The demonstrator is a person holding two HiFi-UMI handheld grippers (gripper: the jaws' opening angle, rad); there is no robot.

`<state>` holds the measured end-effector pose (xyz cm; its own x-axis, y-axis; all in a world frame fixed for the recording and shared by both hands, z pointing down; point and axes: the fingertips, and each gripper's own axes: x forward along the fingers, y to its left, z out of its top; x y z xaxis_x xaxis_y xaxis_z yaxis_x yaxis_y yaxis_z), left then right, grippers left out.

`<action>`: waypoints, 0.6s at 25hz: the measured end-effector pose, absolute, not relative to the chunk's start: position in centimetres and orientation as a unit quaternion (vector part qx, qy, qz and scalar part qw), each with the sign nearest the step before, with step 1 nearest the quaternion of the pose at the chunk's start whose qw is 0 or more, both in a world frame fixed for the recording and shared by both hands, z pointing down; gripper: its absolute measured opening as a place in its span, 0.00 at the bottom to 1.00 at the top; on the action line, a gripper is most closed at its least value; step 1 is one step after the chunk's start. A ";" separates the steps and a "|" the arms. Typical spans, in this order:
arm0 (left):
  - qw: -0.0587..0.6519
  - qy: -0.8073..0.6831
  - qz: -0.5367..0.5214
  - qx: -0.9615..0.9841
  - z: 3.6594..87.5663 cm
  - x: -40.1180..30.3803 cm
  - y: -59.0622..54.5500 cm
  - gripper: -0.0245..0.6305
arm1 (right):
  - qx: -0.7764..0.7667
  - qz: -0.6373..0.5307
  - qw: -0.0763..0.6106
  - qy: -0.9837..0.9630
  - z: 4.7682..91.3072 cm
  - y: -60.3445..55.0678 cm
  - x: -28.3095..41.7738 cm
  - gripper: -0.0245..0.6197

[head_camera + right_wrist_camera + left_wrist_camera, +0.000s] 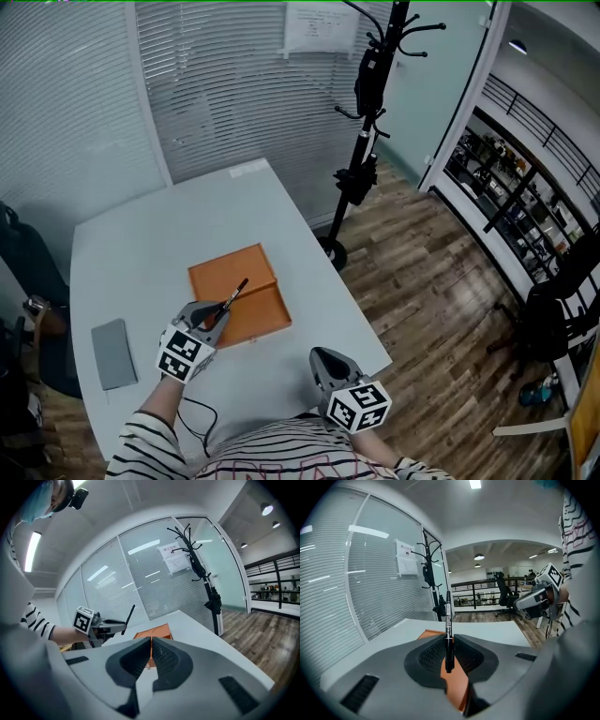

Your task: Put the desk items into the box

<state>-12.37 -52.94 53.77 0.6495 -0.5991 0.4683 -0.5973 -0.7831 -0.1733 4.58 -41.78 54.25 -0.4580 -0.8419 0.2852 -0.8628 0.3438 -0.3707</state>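
An open orange box lies flat on the white desk. My left gripper is shut on a black pen, which sticks out over the box's near half. Between the jaws in the left gripper view the pen stands upright, with the orange box below. My right gripper hangs over the desk's near right edge, jaws together and nothing between them. The right gripper view shows the left gripper, its pen and the box.
A grey flat case lies on the desk at the left. A black coat stand stands on the wood floor beyond the desk's right side. Blinds cover the glass wall behind. A black chair sits at the far left.
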 end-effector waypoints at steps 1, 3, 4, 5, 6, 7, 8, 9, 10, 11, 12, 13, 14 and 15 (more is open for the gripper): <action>0.001 0.324 -0.264 -0.909 54.3 -12.0 -53.2 0.15 | 0.522 0.241 0.022 -0.818 54.4 -41.8 4.9 0.08; -0.004 0.316 -0.274 -0.908 55.5 -11.3 -53.9 0.15 | 0.527 0.243 0.023 -0.814 54.6 -41.8 5.4 0.08; -0.006 0.314 -0.279 -0.907 56.1 -11.0 -54.2 0.15 | 0.530 0.245 0.023 -0.812 54.7 -41.9 5.7 0.08; -0.007 0.312 -0.285 -0.906 56.8 -10.8 -54.6 0.15 | 0.532 0.246 0.023 -0.810 54.8 -41.9 5.8 0.08; -0.006 0.310 -0.293 -0.905 57.5 -10.6 -54.8 0.15 | 0.533 0.247 0.023 -0.809 54.9 -41.9 6.0 0.08; -0.004 0.306 -0.303 -0.903 58.2 -10.5 -55.0 0.15 | 0.534 0.247 0.023 -0.808 55.0 -41.9 6.1 0.08; -0.004 0.302 -0.313 -0.901 58.9 -10.3 -55.2 0.15 | 0.535 0.248 0.023 -0.807 55.0 -42.0 6.3 0.08; -0.006 0.298 -0.324 -0.898 59.7 -10.2 -55.4 0.15 | 0.536 0.248 0.023 -0.806 55.1 -42.0 6.4 0.08; -0.008 0.295 -0.334 -0.895 60.5 -10.2 -55.6 0.15 | 0.537 0.249 0.024 -0.806 55.2 -42.1 6.5 0.08; -0.011 0.294 -0.344 -0.892 61.2 -10.2 -55.8 0.15 | 0.537 0.250 0.024 -0.805 55.3 -42.1 6.6 0.08; -0.013 0.292 -0.353 -0.889 62.0 -10.2 -56.1 0.15 | 0.537 0.251 0.025 -0.805 55.4 -42.1 6.6 0.08; -0.015 0.290 -0.363 -0.885 62.7 -10.2 -56.2 0.15 | 0.538 0.252 0.025 -0.804 55.4 -42.1 6.7 0.08; -0.016 0.287 -0.372 -0.883 63.2 -10.1 -56.4 0.15 | 0.538 0.253 0.024 -0.804 55.4 -42.1 6.8 0.08; -0.016 0.282 -0.382 -0.880 63.8 -10.0 -56.5 0.15 | 0.538 0.254 0.023 -0.804 55.5 -42.2 6.9 0.08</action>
